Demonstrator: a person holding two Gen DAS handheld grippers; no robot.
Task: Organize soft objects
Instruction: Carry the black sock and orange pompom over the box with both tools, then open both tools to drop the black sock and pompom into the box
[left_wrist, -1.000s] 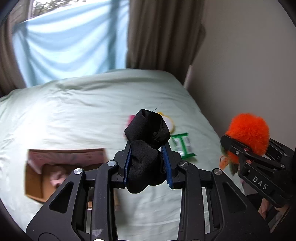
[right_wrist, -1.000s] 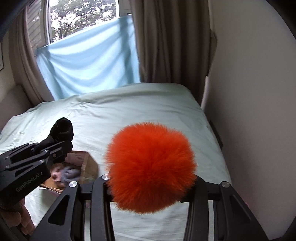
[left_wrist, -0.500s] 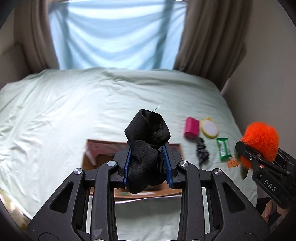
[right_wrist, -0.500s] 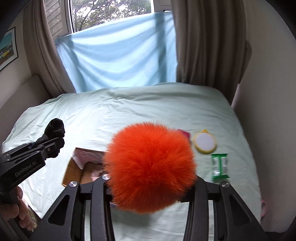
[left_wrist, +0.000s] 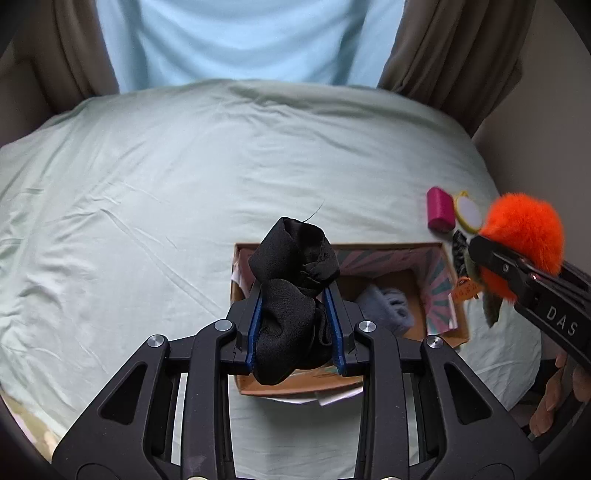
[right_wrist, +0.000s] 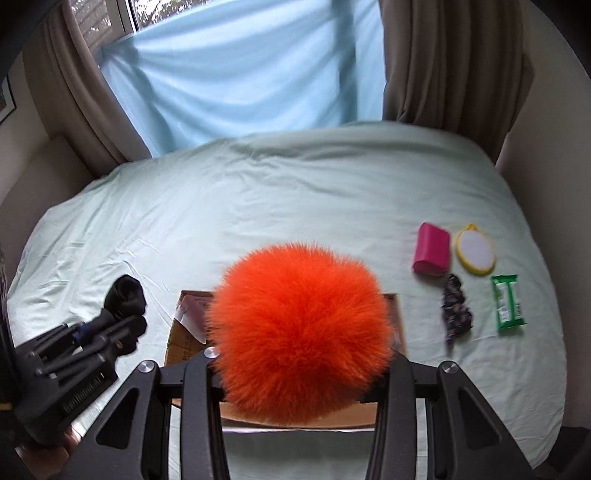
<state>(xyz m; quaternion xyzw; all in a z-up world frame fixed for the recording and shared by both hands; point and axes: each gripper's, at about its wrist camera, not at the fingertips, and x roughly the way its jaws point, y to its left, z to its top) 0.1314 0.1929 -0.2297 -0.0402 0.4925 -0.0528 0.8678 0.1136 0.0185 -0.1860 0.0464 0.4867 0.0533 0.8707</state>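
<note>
My left gripper (left_wrist: 295, 328) is shut on a bunched black cloth (left_wrist: 293, 266) and holds it above the left part of an open cardboard box (left_wrist: 448, 291) on the bed. A grey-blue soft item (left_wrist: 388, 308) lies inside the box. My right gripper (right_wrist: 301, 376) is shut on a fluffy orange pom-pom (right_wrist: 301, 332), above the box (right_wrist: 177, 339). In the left wrist view the pom-pom (left_wrist: 524, 229) is at the box's right edge. In the right wrist view the left gripper with the black cloth (right_wrist: 123, 299) is at the left.
On the pale green bed sheet (right_wrist: 295, 192), right of the box, lie a pink block (right_wrist: 432, 249), a yellow-rimmed round mirror (right_wrist: 475, 253), a dark patterned scrunchie (right_wrist: 456, 314) and a green packet (right_wrist: 508, 301). Curtains (right_wrist: 443, 55) and a wall stand beyond.
Both grippers have swung over the box, which has come from the left to under them. Each still holds its item.
</note>
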